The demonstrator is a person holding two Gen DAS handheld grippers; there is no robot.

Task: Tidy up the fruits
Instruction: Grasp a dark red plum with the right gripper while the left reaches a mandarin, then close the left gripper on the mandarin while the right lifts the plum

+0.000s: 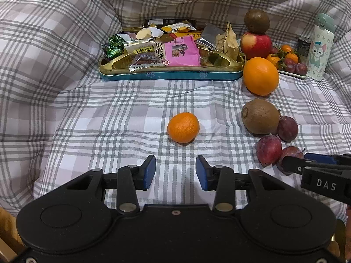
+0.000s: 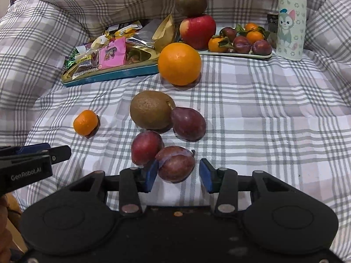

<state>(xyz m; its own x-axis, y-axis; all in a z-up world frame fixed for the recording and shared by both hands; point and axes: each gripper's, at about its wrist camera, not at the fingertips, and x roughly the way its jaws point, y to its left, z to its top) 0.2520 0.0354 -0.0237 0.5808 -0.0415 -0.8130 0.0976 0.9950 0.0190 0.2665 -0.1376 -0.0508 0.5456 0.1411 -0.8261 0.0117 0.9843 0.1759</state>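
Plum (image 2: pixel 175 164) sits low centre of frame between my right gripper's (image 2: pixel 178 175) spread pads, not yet clamped. Left gripper (image 1: pixel 175 173) released, mandarin (image 1: pixel 183 127) ahead. Tray (image 2: pixel 237 54) upper right holds some fruit; six loose pieces left.

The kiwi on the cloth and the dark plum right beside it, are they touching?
Touching. In the right wrist view the kiwi presses against the plum with no cloth showing between them where they meet; the left wrist view shows the same contact.
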